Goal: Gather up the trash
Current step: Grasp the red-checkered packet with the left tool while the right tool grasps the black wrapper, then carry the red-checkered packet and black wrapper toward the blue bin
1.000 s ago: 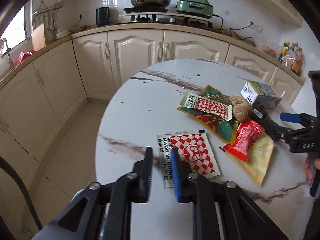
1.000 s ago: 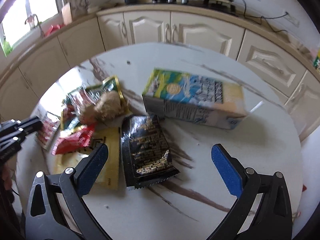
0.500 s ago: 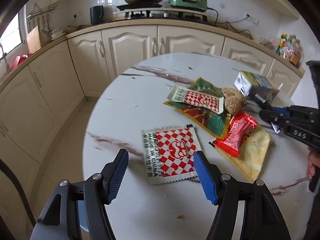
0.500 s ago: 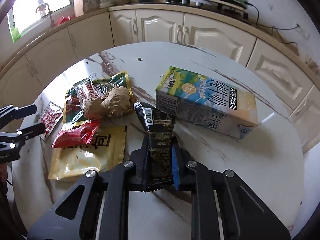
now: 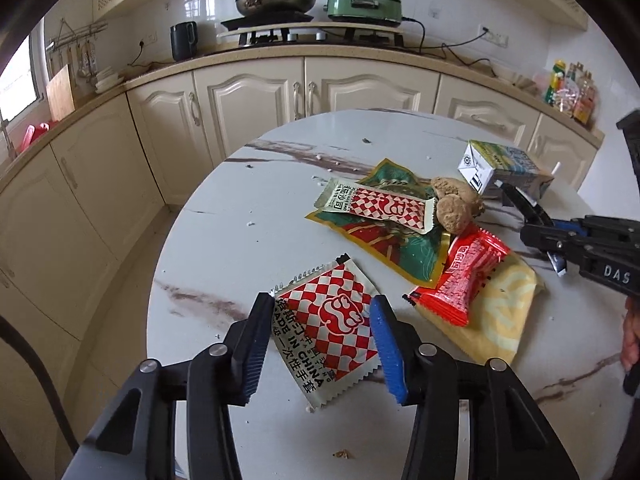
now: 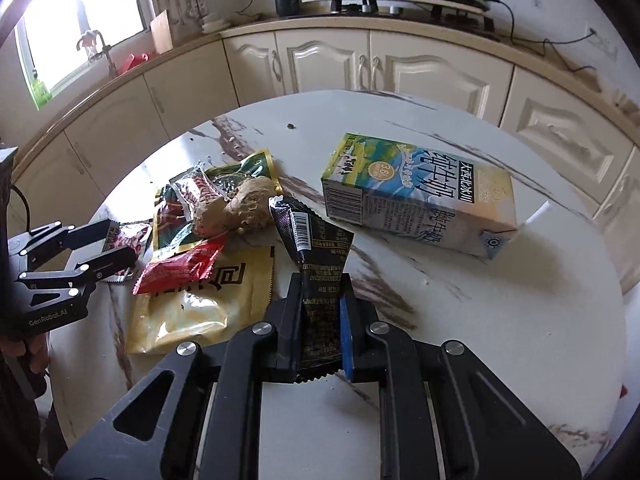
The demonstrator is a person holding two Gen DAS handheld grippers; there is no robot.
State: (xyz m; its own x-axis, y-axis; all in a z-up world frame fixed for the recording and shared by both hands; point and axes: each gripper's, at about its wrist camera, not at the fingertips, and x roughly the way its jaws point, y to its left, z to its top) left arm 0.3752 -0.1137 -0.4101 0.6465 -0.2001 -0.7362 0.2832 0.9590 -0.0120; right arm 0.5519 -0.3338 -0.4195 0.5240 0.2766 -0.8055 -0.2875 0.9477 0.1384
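On the marble table [image 5: 224, 240], left side first: left gripper [image 5: 320, 340] w/ jaws just been closing around the red-checkered packet [image 5: 332, 320], prob not squeezing it yet (hard to tell). Further right, right gripper [image 6: 320, 320] is clamped on the black wrapper [image 6: 316, 248], milk carton [image 6: 416, 196] lying beside it.

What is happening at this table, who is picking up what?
A person is clearing wrappers off the round table with two handheld claws. The right claw is shut on a black wrapper. The left claw straddles a red-checkered packet, its jaws just closing. The milk carton lies untouched.
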